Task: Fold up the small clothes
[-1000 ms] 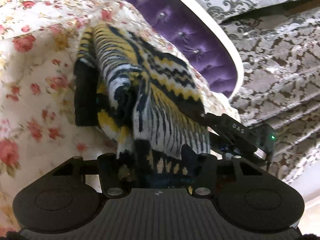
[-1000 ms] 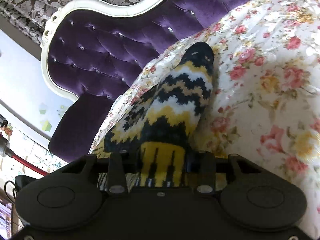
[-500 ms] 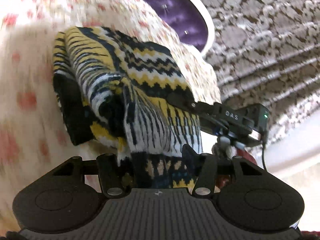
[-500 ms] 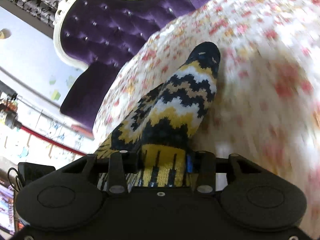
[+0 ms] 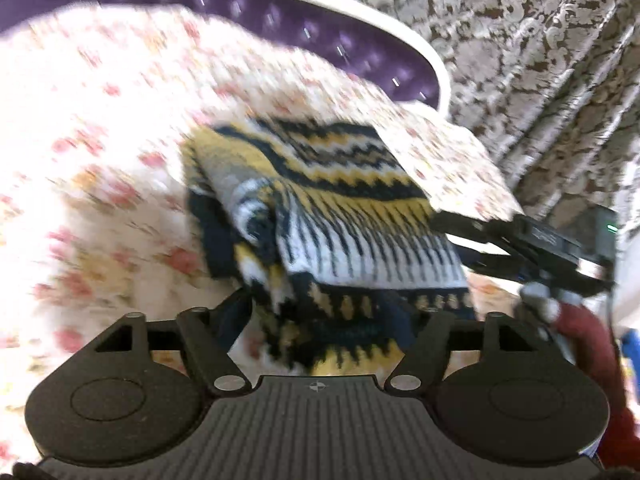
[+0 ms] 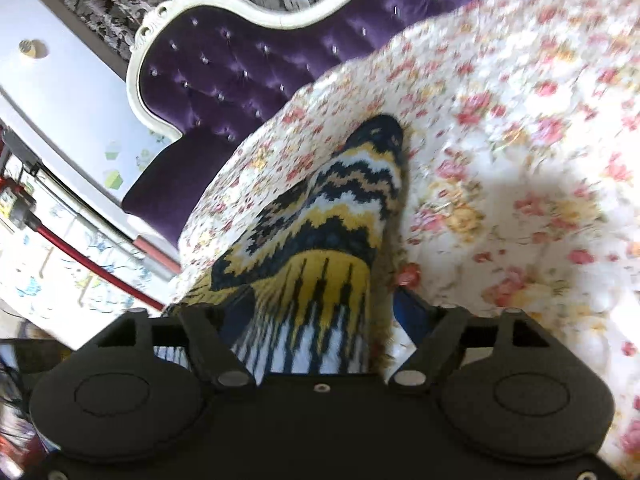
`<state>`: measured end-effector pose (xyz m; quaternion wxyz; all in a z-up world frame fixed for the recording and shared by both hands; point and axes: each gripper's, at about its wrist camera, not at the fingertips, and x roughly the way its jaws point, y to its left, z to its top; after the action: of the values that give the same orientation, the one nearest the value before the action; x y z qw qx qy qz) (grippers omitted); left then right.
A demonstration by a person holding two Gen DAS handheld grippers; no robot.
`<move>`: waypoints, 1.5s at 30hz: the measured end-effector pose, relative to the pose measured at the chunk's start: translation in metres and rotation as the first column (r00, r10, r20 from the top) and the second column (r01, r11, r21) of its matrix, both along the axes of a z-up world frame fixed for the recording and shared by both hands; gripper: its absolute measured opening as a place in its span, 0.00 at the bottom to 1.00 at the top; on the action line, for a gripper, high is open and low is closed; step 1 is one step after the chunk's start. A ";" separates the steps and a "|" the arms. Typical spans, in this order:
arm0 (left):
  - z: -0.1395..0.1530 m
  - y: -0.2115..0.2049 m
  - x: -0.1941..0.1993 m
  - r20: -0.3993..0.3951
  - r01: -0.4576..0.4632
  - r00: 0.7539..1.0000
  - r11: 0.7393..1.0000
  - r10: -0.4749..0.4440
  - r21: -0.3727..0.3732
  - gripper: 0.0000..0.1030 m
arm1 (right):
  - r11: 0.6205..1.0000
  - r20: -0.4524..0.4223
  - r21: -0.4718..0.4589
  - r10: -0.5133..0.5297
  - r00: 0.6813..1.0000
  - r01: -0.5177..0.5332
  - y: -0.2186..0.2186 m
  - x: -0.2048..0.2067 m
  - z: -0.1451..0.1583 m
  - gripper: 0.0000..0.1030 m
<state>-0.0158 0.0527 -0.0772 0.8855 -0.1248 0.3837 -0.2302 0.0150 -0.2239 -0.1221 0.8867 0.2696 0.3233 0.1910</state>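
**Patterned knit garment, mid-fold, held at both ends**

Left wrist view. Item: a knit garment in yellow, navy and white zigzag, doubled over on itself and lying on a floral bedspread. The near edge is seen between the fingers of the left claw, whose fingers are spread fairly wide; whether the cloth is pinched or merely draped there cannot be told through the blur. The right claw is seen at the garment's right edge, apparently gripping it. A purple tufted headboard and damask curtain are noted behind. Lettering on the right device is present but too smeared to be read.

Right wrist view. The same garment is seen running lengthwise away from the right claw, its dark tip resting on the bedspread. The near end is taken between the fingers, which appear pressed onto the fabric.

Progress, as judged: one fold is made, the bundle is not yet flattened or squared, and release and smoothing remain. No brand or legible writing is recorded in this view.
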 end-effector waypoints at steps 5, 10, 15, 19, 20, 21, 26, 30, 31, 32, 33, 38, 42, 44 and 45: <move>0.017 0.000 -0.028 0.148 -0.137 0.981 0.988 0.125 0.072 0.77 | 0.999 0.089 -0.034 -0.039 0.995 0.043 0.004 -0.026 0.004 1.00; 0.031 -0.011 -0.033 0.248 -0.221 0.951 0.966 0.183 0.136 0.84 | 0.990 0.168 -0.120 -0.047 0.985 0.068 0.012 -0.042 0.012 1.00; 0.040 -0.019 -0.020 0.294 -0.245 0.936 0.958 0.194 0.149 0.84 | 0.961 0.202 -0.243 -0.082 0.976 0.131 0.023 -0.041 0.025 1.00; 0.031 -0.025 -0.001 0.293 -0.272 0.934 0.940 0.206 0.208 0.84 | 0.943 0.180 -0.281 -0.133 0.975 0.180 0.027 -0.027 0.029 1.00; 0.026 -0.024 0.004 0.278 -0.277 0.937 0.935 0.211 0.220 0.84 | 0.941 0.179 -0.285 -0.134 0.975 0.181 0.027 -0.024 0.029 1.00; 0.020 -0.023 0.009 0.260 -0.277 0.941 0.934 0.216 0.228 0.84 | 0.940 0.179 -0.290 -0.132 0.975 0.181 0.029 -0.020 0.030 1.00; -0.004 -0.015 0.027 0.180 -0.283 0.953 0.929 0.243 0.240 0.85 | 0.920 0.177 -0.347 -0.128 0.976 0.183 0.040 0.004 0.029 1.00; -0.013 -0.008 0.033 0.133 -0.279 0.958 0.937 0.256 0.208 0.90 | 0.902 0.155 -0.392 -0.128 0.980 0.180 0.048 0.022 0.019 1.00; -0.016 -0.006 0.035 0.125 -0.280 0.958 0.937 0.258 0.207 0.94 | 0.895 0.146 -0.407 -0.130 0.981 0.180 0.050 0.026 0.016 1.00; -0.018 -0.004 0.035 0.116 -0.276 0.959 0.940 0.258 0.201 0.94 | 0.889 0.133 -0.422 -0.131 0.982 0.176 0.051 0.029 0.012 1.00; -0.020 -0.003 0.036 0.105 -0.275 0.960 0.942 0.259 0.190 0.94 | 0.888 0.116 -0.427 -0.131 0.985 0.168 0.052 0.032 0.008 1.00; -0.026 -0.005 0.034 0.126 -0.266 0.961 0.944 0.244 0.197 0.96 | 0.903 0.042 -0.407 -0.132 0.990 0.138 0.048 0.038 -0.012 1.00; -0.028 -0.007 0.033 0.139 -0.264 0.961 0.943 0.239 0.203 0.96 | 0.926 0.014 -0.359 -0.118 0.993 0.116 0.040 0.040 -0.022 1.00; -0.030 -0.005 0.035 0.132 -0.261 0.962 0.945 0.239 0.196 0.97 | 0.928 0.015 -0.358 -0.106 0.994 0.104 0.039 0.041 -0.023 1.00; -0.030 -0.005 0.036 0.127 -0.260 0.963 0.947 0.239 0.191 0.97 | 0.927 0.018 -0.363 -0.100 0.995 0.100 0.041 0.041 -0.023 1.00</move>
<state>0.0203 0.0482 -0.1073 0.9341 -0.0683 0.3408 -0.0813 0.0563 -0.1830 -0.1454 0.9297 0.1174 0.3391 0.0824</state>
